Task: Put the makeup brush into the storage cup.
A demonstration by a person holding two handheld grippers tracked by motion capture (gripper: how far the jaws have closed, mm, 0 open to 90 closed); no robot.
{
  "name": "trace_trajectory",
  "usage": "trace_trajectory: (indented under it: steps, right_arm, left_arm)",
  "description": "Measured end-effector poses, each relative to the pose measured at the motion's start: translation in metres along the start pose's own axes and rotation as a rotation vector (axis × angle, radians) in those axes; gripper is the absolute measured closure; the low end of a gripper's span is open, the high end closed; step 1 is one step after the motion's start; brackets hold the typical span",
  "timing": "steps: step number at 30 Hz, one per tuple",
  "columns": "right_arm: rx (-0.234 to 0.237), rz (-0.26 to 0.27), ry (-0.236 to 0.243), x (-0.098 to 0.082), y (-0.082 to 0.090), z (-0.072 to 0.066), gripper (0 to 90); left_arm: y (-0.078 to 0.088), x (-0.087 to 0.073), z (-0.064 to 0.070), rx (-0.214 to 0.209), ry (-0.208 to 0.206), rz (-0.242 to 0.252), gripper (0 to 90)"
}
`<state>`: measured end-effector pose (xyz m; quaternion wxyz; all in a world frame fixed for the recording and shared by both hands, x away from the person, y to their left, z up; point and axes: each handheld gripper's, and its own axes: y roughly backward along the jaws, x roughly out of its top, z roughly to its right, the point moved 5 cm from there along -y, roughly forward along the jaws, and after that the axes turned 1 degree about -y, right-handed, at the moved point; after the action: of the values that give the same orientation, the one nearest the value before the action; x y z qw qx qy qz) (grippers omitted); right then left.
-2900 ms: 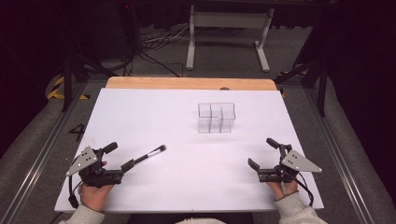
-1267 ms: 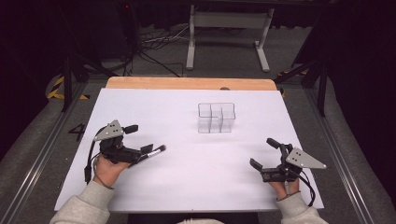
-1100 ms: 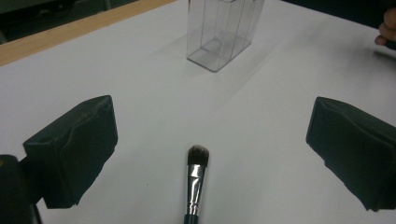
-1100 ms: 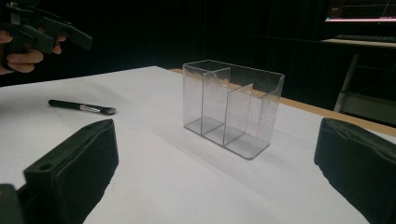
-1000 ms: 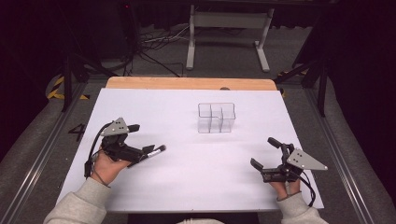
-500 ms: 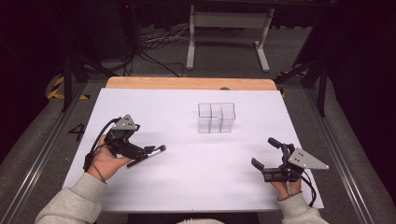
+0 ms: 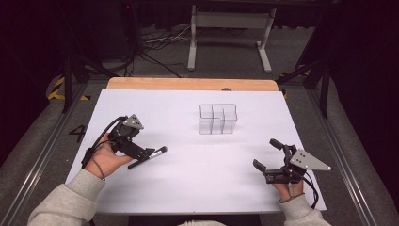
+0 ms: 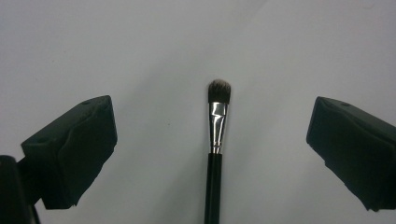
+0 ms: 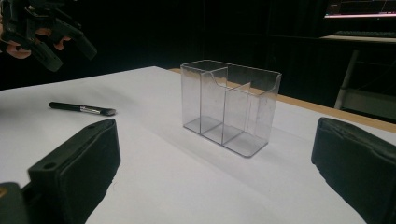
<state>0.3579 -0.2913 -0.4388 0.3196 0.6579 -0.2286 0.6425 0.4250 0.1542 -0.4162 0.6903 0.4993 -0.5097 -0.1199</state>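
Directly below the left tool (image 8: 212, 135), brush (image 8: 215, 140) lies centred.

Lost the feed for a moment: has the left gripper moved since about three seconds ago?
Yes. The left gripper has moved up the table, toward the clear organizer, and now hovers open over the brush.

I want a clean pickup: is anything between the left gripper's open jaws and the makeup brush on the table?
Nothing visible. The left gripper is open above the makeup brush, which lies between its jaws on the bare white table.

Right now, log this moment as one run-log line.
left gripper: open, over makeup brush | right gripper: open, idle | clear organizer: empty
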Motion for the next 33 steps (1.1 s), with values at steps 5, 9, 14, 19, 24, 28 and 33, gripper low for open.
trace_trajectory:
  steps: [5,9,14,19,24,28,33]
  right_arm:
    - [0.000,0.001,-0.004,0.000,0.000,0.000,1.5]
    - [0.001,-0.004,-0.008,0.000,0.000,0.000,1.5]
    - [0.004,-0.004,-0.010,0.000,0.000,0.000,1.5]
    - [0.005,-0.009,-0.015,-0.001,0.000,0.000,1.6]
    - [0.006,-0.007,-0.015,0.000,0.000,0.000,1.8]
    - [0.005,-0.008,-0.015,0.000,0.001,0.001,1.8]
    - [0.007,-0.016,-0.016,-0.001,0.000,0.001,1.9]
  left_arm:
    - [-0.003,0.001,0.000,-0.011,0.005,-0.040,2.8]
    - [-0.006,0.001,-0.001,-0.019,0.008,-0.084,3.0]
    - [-0.009,0.001,-0.003,-0.026,0.012,-0.137,3.5]
    - [-0.012,0.000,-0.003,-0.033,0.013,-0.172,4.9]
    - [-0.022,-0.003,-0.005,-0.040,0.019,-0.212,6.0]
    - [-0.027,-0.006,-0.004,-0.045,0.017,-0.226,6.4]
    - [-0.032,-0.008,-0.004,-0.049,0.015,-0.246,7.9]
